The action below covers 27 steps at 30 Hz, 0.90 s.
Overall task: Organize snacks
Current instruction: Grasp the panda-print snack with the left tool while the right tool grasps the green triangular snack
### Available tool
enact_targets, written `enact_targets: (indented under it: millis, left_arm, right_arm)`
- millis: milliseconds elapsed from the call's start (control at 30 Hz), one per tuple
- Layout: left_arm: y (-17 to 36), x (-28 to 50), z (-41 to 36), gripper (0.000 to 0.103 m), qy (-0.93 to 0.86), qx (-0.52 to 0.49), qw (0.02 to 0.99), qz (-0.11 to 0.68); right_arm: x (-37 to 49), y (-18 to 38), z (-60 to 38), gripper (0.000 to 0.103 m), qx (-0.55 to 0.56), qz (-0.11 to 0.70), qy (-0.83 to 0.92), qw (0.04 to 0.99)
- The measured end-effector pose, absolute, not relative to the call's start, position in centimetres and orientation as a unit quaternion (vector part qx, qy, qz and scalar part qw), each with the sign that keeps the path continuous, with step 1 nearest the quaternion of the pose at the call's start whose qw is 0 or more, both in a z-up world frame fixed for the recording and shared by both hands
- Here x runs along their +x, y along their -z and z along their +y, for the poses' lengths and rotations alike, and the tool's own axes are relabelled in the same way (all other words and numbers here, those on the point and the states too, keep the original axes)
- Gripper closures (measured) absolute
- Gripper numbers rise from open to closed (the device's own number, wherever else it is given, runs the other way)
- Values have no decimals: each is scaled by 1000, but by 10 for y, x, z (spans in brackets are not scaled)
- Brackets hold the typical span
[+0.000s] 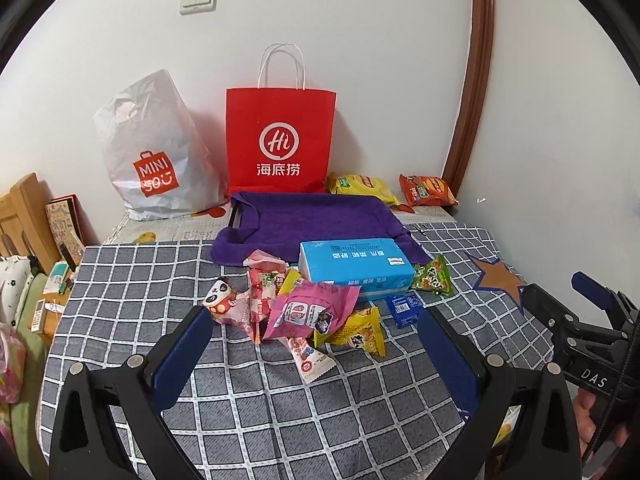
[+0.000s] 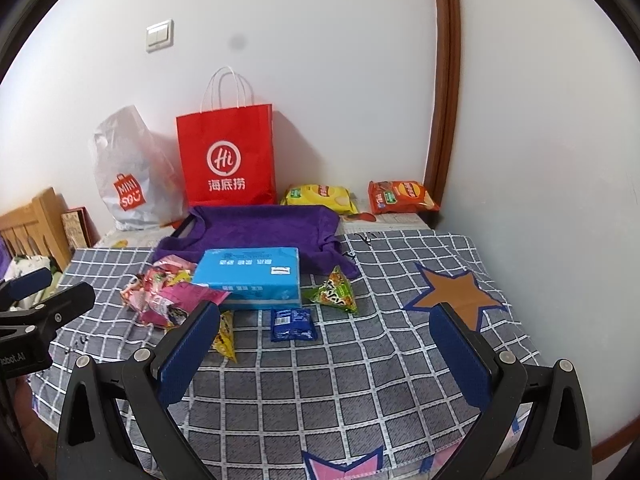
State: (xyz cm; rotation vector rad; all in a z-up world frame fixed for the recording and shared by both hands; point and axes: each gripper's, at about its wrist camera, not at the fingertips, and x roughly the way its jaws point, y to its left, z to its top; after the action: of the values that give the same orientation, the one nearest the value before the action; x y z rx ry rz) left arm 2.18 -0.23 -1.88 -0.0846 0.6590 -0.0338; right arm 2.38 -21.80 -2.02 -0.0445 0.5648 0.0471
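Note:
A heap of small snack packets lies on the checked cloth: a pink packet (image 1: 310, 312), a yellow packet (image 1: 358, 334), a panda-print packet (image 1: 219, 298) and a white-and-red stick (image 1: 310, 360). A green triangular packet (image 2: 334, 292) and a dark blue sachet (image 2: 292, 324) lie beside a light blue tissue pack (image 2: 250, 276). My left gripper (image 1: 316, 330) hangs open just in front of the heap, nothing between its fingers. My right gripper (image 2: 326, 328) is open too, held above the cloth near the blue sachet. Two crisp bags, yellow (image 2: 318, 196) and orange (image 2: 402, 196), rest by the wall.
A red paper bag (image 1: 280, 140) and a white plastic bag (image 1: 154, 152) stand against the back wall. A purple towel over a tray (image 1: 316, 218) lies in front of them. A wooden headboard (image 1: 22, 216) and clutter sit left; a wall corner closes the right.

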Motion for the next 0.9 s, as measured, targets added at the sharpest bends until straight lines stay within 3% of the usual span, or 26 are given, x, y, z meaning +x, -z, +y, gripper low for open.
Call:
enact_targets:
  millis: [333,633,900]
  left_arm:
    - [33,50,2,1,15,-31,941,338]
    - [81,90,26,4,5,-50,920,390]
    - [101,110,50,4,-15,-62,907,416]
  right_arm:
    - [58,43,-226,0,-21,304,-34,952]
    - [109,78,-244,0,-15,342,-34,939]
    - [166,115,-249,8,-24,373,-36,927]
